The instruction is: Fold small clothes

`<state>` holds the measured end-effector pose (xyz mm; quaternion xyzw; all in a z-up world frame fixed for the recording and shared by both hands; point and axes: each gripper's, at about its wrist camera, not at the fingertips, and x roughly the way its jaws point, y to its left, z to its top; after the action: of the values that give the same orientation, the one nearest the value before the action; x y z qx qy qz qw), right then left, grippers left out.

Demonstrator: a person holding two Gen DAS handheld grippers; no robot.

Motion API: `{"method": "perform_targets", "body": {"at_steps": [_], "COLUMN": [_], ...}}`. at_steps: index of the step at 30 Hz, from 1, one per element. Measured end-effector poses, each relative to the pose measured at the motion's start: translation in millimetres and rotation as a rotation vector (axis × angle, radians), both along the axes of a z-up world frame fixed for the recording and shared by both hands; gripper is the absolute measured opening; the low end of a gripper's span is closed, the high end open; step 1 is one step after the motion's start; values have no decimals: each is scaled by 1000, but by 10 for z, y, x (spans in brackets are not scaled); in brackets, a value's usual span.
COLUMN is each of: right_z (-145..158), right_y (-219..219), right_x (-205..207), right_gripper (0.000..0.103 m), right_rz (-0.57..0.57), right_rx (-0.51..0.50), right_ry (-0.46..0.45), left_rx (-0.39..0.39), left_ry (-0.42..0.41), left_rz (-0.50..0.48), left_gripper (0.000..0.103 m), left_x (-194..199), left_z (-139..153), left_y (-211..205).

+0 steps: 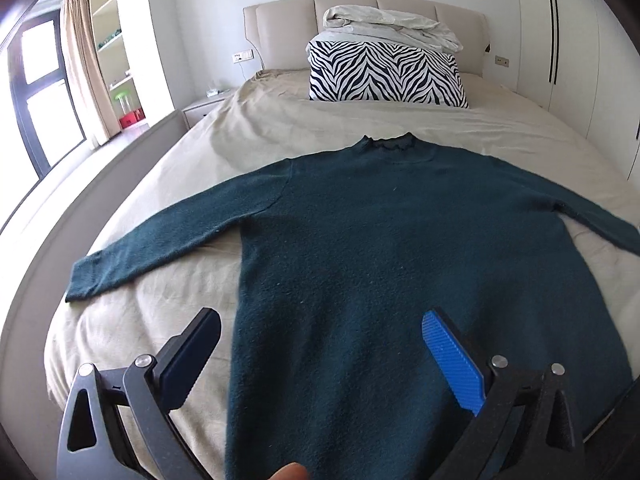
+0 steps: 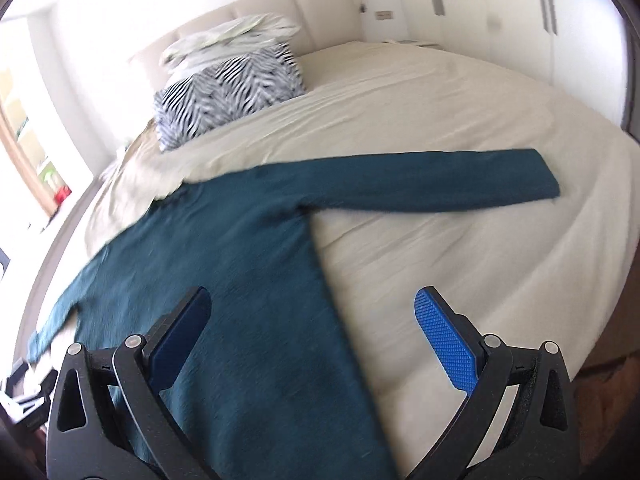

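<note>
Teal sweater (image 1: 380, 248) flat on the bed (image 1: 168, 320), both sleeves spread, collar toward the zebra pillow (image 1: 386, 76). Left tool (image 1: 320, 344) and right tool (image 2: 312, 320) both wide open, empty, hovering over the hem.

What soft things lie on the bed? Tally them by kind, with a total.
Teal sweater: 1
Zebra-print pillow: 1
Crumpled white bedding pile on top of the pillow: 1
Total: 3, all on the beige sheet
</note>
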<state>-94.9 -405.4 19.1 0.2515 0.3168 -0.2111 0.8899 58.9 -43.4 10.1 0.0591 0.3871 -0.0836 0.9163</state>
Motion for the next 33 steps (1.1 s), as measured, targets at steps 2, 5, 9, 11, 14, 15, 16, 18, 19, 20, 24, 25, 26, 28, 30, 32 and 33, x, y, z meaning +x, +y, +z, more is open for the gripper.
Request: {"method": "perform_targets", "body": {"at_steps": [2, 5, 9, 11, 14, 15, 16, 18, 19, 20, 24, 25, 26, 28, 30, 32, 33], "right_z": [-92, -376, -815, -958, -1032, -1059, -1081, -1114, -1125, -1143, -1160, -1129, -1074, -877, -630, -337, -201], "right_y": [-630, -1482, -2226, -2436, -2643, -2707, -2774, -2922, -2997, -3062, -3267, -3292, -3290, -3158, -2977, -2610, -2381], "right_x": [-177, -458, -581, -540, -406, -356, -305, -168, -88, -8, 263, 344, 446, 696, 1060, 1469, 1701], "right_gripper": [103, 102, 89, 84, 84, 83, 78, 71, 64, 56, 25, 19, 15, 10, 10, 8, 8], "right_rz": [-131, -325, -434, -453, -455, -455, -461, -456, -453, -454, -456, -448, -438, -394, -313, -197, -127], "right_rx": [119, 323, 530, 572, 577, 580, 584, 589, 588, 587, 551, 535, 510, 429, 335, 238, 181], "right_ry": [-66, -159, -219, -225, -249, -257, -259, -261, -257, -247, -191, -177, -160, -125, -95, -76, -63], "left_rx": [-122, -228, -208, -186, -242, -283, -317, -376, -391, -407, -478, -499, -519, -571, -615, -659, -680], "left_ry": [21, 99, 167, 124, 147, 178, 201, 225, 233, 239, 295, 311, 328, 347, 356, 359, 360], "left_rz": [-24, -51, -67, -46, -43, -48, -46, -57, -58, -68, -109, -113, -116, -122, -114, -95, -85], "left_gripper": [103, 103, 103, 103, 103, 103, 103, 102, 99, 96, 85, 81, 80, 80, 80, 80, 80], "left_x": [112, 270, 413, 433, 566, 637, 694, 799, 839, 874, 1071, 1117, 1174, 1275, 1376, 1478, 1523], "left_z": [17, -47, -177, -176, -210, -240, -269, -313, -328, -339, -429, -459, -485, -518, -533, -550, -558], "left_y": [-17, -125, -350, -413, -457, -468, -468, -488, -496, -515, -587, -589, -597, -588, -555, -482, -435]}}
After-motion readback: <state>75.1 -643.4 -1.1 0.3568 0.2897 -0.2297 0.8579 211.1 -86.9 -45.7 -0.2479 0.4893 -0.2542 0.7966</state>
